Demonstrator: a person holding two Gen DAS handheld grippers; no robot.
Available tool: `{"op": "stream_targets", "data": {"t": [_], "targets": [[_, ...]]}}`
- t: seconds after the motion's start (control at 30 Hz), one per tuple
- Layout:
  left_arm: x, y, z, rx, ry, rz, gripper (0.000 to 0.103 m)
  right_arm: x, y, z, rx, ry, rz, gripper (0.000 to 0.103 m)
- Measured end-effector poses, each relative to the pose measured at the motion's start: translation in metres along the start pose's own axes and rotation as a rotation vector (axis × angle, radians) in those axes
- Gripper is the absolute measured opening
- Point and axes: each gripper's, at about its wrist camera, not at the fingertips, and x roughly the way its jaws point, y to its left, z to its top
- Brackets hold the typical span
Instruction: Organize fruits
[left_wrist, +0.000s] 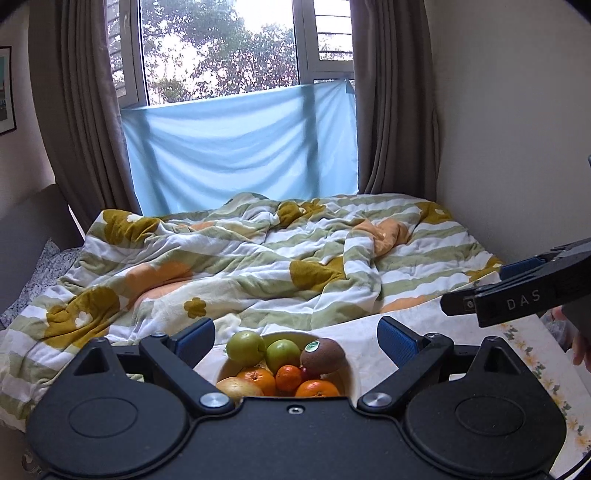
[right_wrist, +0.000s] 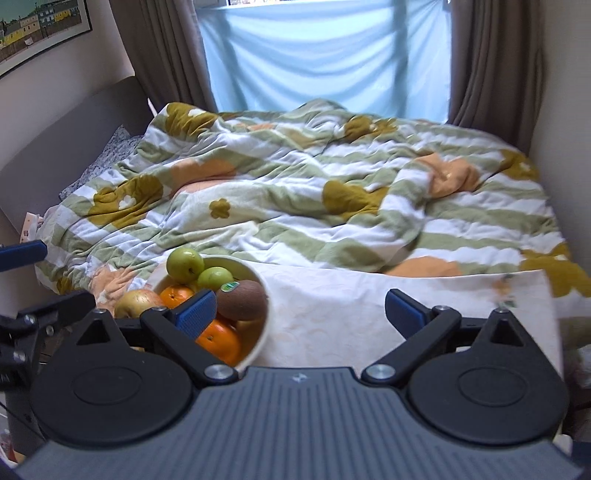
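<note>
Bowl (left_wrist: 354, 373) sits on the cloth (right_wrist: 332, 314), at the bed-side edge, heaped with fruit: two apples (left_wrist: 246, 347) at the far rim, kiwi (left_wrist: 322, 355) beside them, oranges (left_wrist: 255, 380) nearer, a pale fruit (right_wrist: 137, 302) at the left rim, possibly a pear or yellow apple.

Left gripper (left_wrist: 295, 343): released, jaws wide, nothing between the pads; the bowl shows below the gap. Right gripper (right_wrist: 301, 310): released, fully spread, empty; its left pad overlaps the bowl's right side in its own view.

Judgement: fruit appears all in the bowl, no loose piece visible, so the step is clearing away from it. To do this well, lift both tools straight up off the bowl before moving sideways, keeping pads off the kiwi, which sits high and could roll off the heap.

View differences: the left view shows the window (left_wrist: 221, 48) and the right tool from outside, right of the bowl. The right view shows the bare cloth right of the bowl and a picture (right_wrist: 40, 22) on the wall.
</note>
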Motion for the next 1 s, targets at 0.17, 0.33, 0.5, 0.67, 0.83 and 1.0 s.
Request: {"op": "stream_targets", "data": {"t": [0.17,0.33,0.5,0.67,0.83,1.0], "targets": [[-0.033,-0.033,-0.002,-0.041,-0.016,0.018,0.097,-0.059,-0.029,-0.021,0.013,-0.037,-0.065,0.103],[-0.057,-0.059,-0.016,-0.07,0.009,0.046,0.098,-0.11,-0.053,-0.052,0.031,-0.055,-0.153,0.103],[-0.081,-0.077,-0.035,-0.117,0.03,0.037,0.098,-0.147,-0.063,-0.085,0.022,-0.063,-0.207,0.103],[-0.096,-0.085,-0.049,-0.151,0.054,0.053,0.098,-0.172,-0.064,-0.109,0.025,-0.071,-0.239,0.103],[-0.104,-0.09,-0.055,-0.157,0.074,0.061,0.098,-0.181,-0.065,-0.121,0.059,-0.06,-0.23,0.103],[-0.106,-0.091,-0.057,-0.175,0.081,0.033,0.098,-0.182,-0.062,-0.127,0.055,-0.051,-0.232,0.103]]}}
